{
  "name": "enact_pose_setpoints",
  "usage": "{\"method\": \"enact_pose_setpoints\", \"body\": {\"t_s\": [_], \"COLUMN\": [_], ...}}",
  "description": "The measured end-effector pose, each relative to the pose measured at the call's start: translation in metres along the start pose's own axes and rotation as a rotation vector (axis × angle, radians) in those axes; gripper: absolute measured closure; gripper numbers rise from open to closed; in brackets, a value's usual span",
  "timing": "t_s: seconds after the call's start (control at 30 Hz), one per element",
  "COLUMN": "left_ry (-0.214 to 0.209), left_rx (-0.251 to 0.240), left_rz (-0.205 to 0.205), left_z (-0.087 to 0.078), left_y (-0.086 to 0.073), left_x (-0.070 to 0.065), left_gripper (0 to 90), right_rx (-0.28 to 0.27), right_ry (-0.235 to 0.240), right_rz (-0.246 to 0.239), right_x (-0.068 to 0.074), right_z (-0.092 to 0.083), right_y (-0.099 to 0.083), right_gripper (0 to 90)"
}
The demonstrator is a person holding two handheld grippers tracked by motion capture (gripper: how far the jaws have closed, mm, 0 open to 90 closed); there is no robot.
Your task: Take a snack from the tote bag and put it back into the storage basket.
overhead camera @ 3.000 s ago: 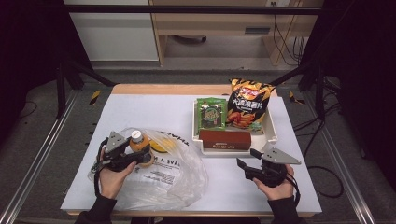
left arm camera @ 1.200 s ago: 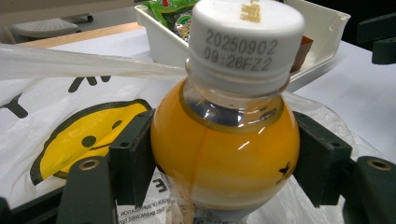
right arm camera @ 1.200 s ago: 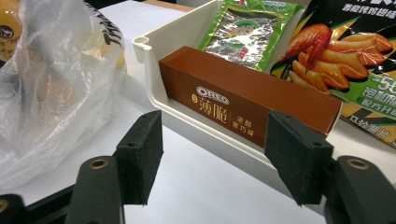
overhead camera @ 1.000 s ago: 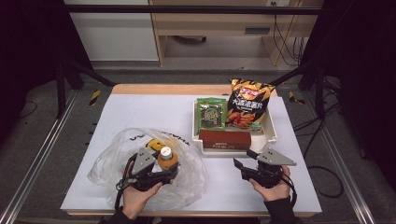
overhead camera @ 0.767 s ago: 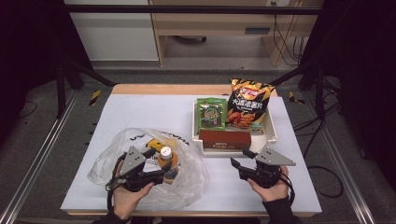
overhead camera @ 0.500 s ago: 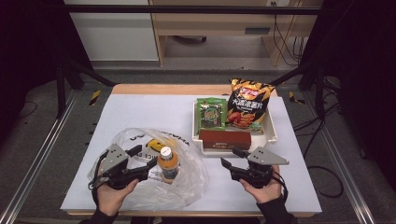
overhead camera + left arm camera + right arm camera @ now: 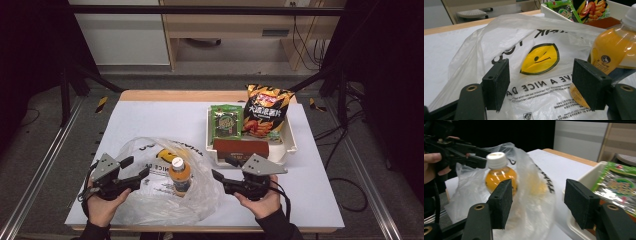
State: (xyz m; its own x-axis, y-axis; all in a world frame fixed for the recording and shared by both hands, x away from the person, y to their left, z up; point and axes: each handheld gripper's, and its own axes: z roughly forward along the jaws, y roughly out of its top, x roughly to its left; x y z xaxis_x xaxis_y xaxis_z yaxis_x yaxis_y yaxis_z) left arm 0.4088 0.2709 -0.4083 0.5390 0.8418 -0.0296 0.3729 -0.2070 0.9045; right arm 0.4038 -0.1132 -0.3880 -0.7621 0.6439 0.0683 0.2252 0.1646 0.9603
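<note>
A small clear plastic bottle of orange drink with a white screw cap [image 7: 179, 175] stands upright on a crumpled translucent plastic carrier bag [image 7: 165, 200]. The bag bears a yellow smiley face and black lettering and lies spread flat along the near edge of the white table, its film bunched up around the bottle.

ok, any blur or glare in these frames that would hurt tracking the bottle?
High view: sharp, evenly lit table, dark surroundings; orange bottle clear. Left gripper view: crisp on the plastic bag, bottle cut off at the frame edge, mild sheen. Right gripper view: soft motion blur on bag and bottle, glare spots on the bottle and on the green snack packet.
</note>
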Motion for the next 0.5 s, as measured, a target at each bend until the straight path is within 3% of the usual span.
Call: {"method": "enact_pose_setpoints", "body": {"t_s": [0.23,0.5], "left_ry": [0.023,0.048], "left_rx": [0.009,0.023], "left_rz": [-0.001,-0.022], "left_z": [-0.003,-0.004], "left_y": [-0.008,-0.016], "left_x": [0.008,0.016], "left_gripper": [30.0,30.1], "right_rx": [0.051,0.081], "right_ry": [0.048,0.149], "right_rz": [-0.017,-0.008], "right_x": [0.020,0.042], "right_z": [0.025,0.049], "right_y": [0.003,-0.001], "right_gripper": [42.2,46.9]}}
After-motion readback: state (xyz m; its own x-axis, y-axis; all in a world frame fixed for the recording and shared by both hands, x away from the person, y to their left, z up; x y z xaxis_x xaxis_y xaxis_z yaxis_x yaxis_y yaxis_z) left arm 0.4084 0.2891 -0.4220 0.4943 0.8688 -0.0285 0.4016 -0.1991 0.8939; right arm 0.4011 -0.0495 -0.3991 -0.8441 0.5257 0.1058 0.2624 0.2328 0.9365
